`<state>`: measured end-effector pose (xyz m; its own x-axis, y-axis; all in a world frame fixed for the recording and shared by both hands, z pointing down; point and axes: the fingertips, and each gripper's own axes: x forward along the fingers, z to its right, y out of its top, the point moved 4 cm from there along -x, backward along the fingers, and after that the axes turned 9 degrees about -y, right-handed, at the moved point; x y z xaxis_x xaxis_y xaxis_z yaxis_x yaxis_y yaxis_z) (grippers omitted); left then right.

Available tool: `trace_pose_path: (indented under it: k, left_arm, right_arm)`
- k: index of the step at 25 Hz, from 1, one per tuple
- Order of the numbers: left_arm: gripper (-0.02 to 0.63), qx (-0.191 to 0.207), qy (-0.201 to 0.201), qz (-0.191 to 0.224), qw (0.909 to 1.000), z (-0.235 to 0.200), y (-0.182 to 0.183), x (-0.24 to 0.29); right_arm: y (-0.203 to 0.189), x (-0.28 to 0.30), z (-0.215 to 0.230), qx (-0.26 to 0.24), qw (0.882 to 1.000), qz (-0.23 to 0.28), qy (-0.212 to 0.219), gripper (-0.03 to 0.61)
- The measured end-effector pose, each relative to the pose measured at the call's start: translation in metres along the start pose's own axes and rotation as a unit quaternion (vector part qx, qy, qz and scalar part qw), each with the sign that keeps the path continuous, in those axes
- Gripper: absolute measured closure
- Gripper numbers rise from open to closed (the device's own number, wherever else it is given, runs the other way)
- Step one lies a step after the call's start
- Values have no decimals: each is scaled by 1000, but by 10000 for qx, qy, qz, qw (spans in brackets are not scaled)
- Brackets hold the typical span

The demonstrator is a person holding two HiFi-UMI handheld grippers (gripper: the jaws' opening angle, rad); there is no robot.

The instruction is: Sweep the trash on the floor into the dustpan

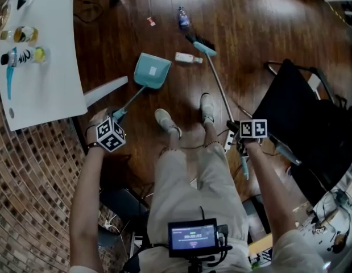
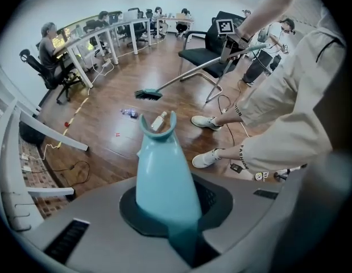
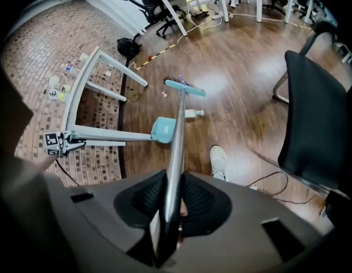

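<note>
Left gripper (image 2: 170, 206) points steeply down, its jaws clamped tight on the teal handle (image 2: 163, 169) of the dustpan (image 1: 152, 71). The pan sits low on the wooden floor (image 1: 249, 33), just right of the white table (image 1: 45, 84) and ahead of the person's shoes (image 1: 165, 120).

Over on the right, the right gripper (image 3: 167, 206) has its jaws pressed on the broom's metal pole (image 3: 176, 141). The pole runs out to the far side, and the broom head (image 1: 201, 45) is down on the boards.

The trash: a small white bottle (image 1: 188, 58) lies just right of the pan's mouth, between pan and broom head. A blue bottle (image 1: 183, 17) lies farther out, and a red scrap (image 1: 150, 21) lies left of it. A black chair (image 1: 303, 118) stands at the right.
</note>
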<state>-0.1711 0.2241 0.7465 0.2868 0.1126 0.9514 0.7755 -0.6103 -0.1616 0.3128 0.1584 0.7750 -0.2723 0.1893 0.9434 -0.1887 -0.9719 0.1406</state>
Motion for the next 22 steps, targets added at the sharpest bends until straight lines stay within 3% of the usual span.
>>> trace_pose_path:
  k: [2,4,7,10,16,22]
  left_arm:
    - [515,-76,6,29,10000,0,2,0]
    - [321,-264,111,146,9995,-3,4,-1]
    - [322,-539,197,387,9976,-10,11,-4]
    - [357,-432,109,454,9980,-13,21,-4]
    - [542,79,369,169,9991,-15,24,-3]
    - [538,-74,559,288,9980,-6,23,-8]
  right_arm:
    - [2,1,-4,-42,10000,-18,19,477]
    - [3,2,-7,-92,9999,-40,40,477]
    - [4,3,-9,-128,9999,-75,41,477]
    - [7,5,-11,-110,9999,-97,14,477]
    - [12,8,-12,-31,10000,-79,-15,477]
    - [18,8,-7,-76,9998,-30,-183,477]
